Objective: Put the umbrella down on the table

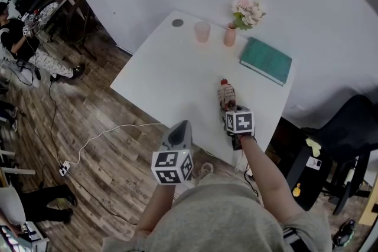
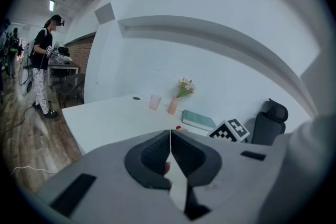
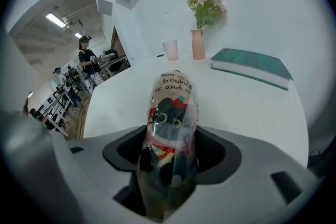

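Note:
A folded umbrella (image 1: 226,94) in a clear printed sleeve points out over the near right part of the white table (image 1: 159,79). My right gripper (image 1: 229,108) is shut on its near end. In the right gripper view the umbrella (image 3: 170,107) fills the space between the jaws of the right gripper (image 3: 172,139) and aims at the vase. Whether it touches the tabletop I cannot tell. My left gripper (image 1: 183,128) hangs over the floor just off the table's near edge. In its own view the left gripper (image 2: 170,136) is shut with nothing in it.
At the table's far side stand a pink cup (image 1: 202,31), a pink vase with flowers (image 1: 230,35) and a teal book (image 1: 266,60). A black office chair (image 1: 348,127) is at the right. A white cable (image 1: 112,130) runs across the wooden floor.

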